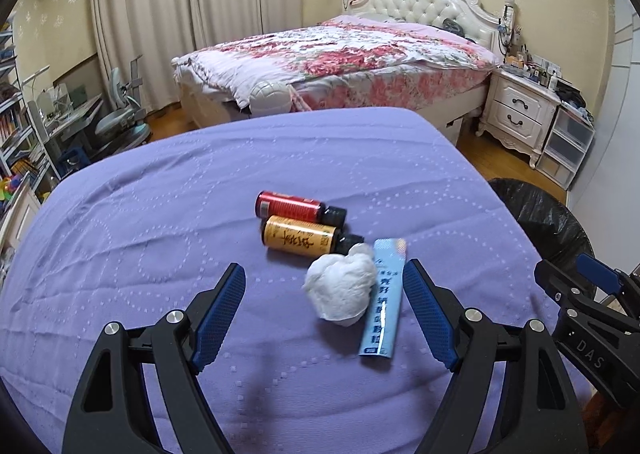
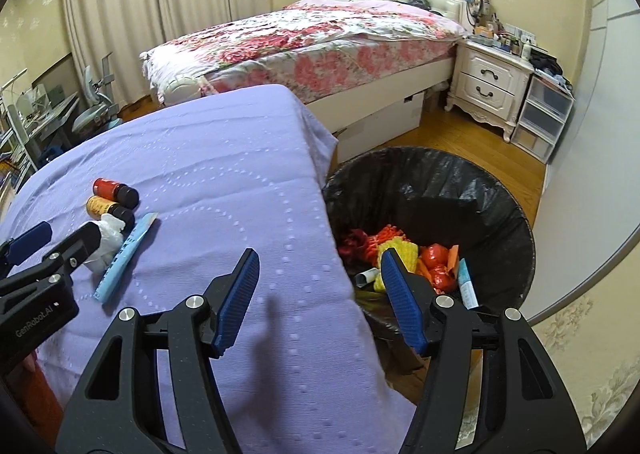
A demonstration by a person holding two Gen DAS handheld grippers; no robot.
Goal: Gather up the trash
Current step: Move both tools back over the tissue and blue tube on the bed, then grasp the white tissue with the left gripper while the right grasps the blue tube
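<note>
Now my left gripper (image 1: 324, 286) hangs with jaws spread and nothing pinched — the white tissue wad (image 1: 340, 290) lies mid-frame between them. My right gripper (image 2: 318, 274) gapes empty too, above the bin (image 2: 500, 189) at right.

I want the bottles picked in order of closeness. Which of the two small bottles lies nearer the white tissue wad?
The yellow bottle: its black cap touches the tissue wad. The red bottle lies behind it, farther away.
</note>
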